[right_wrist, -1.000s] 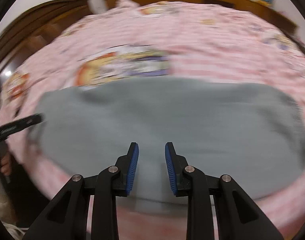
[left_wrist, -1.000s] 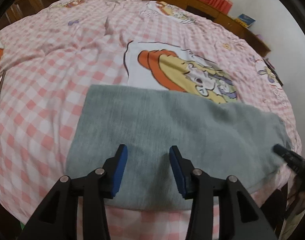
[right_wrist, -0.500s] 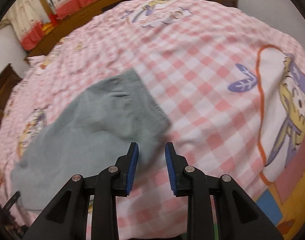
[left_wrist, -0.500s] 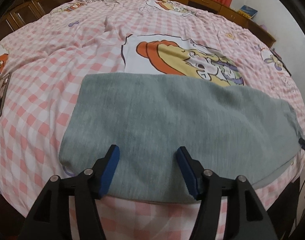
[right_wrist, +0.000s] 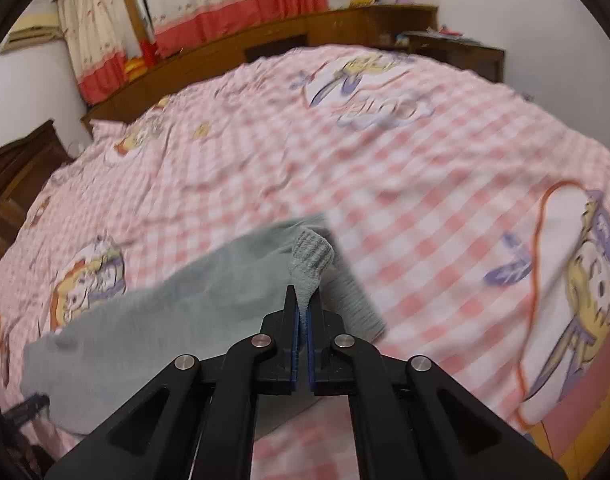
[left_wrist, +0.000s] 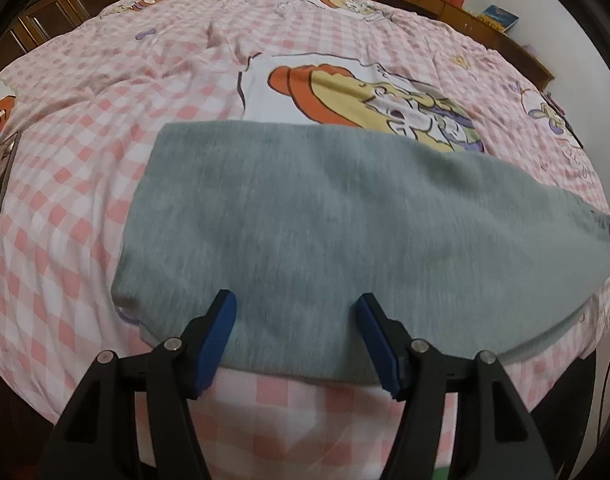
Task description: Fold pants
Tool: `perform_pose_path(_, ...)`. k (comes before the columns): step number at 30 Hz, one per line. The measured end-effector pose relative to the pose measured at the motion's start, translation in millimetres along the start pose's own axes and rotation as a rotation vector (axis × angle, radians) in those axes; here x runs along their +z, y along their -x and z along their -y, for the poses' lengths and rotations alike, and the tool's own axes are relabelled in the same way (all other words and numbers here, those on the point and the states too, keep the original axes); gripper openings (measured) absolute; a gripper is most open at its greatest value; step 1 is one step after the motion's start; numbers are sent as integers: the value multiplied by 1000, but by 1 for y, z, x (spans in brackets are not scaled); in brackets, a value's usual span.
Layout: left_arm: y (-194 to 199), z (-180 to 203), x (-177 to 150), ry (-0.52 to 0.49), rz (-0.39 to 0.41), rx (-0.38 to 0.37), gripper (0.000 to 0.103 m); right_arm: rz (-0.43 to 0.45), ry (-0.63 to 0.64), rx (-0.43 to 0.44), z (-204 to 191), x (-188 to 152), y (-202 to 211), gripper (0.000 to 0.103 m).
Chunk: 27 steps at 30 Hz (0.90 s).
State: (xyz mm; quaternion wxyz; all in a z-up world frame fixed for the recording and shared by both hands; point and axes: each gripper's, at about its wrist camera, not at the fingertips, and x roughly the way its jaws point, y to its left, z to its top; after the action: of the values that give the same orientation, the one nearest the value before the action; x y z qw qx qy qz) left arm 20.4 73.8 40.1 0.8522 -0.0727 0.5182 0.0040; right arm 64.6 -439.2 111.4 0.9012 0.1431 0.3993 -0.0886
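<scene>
Pants (left_wrist: 345, 232), grey knit and already doubled lengthwise, lie flat on the pink checked bed cover (left_wrist: 85, 208), directly ahead of the left tool (left_wrist: 295, 334), whose jaws are opening with nothing between them, poised over the near edge, probably to pin or pick it. The right tool (right_wrist: 303, 312) is clamped on the ribbed cuff (right_wrist: 311, 258) rising just beyond its tips, a corner grip suited to carrying that end across.

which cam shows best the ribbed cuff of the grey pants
The right wrist view: the ribbed cuff sits centre frame, pinched up between the shut right gripper. The left wrist view shows only the flat grey pants body; the cuff end runs off its right edge.
</scene>
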Motion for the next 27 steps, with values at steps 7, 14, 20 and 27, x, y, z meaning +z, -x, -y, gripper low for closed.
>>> perform_pose_path(7,-1,2,-5,-32,-10,3,67,-171,-33,-40,32,-32,-47,7)
perform_pose_path(14,12,-6,7,-2,7,-56,67,-67,13,-156,19,-31,-14,28)
perform_pose_path(20,15,-6,27,22,33,-85,67,-15,249,-92,-48,-7,1,37)
perform_pose_path(27,11,-4,30,0,28,-82,67,-235,439,130,-144,-2,-65,37)
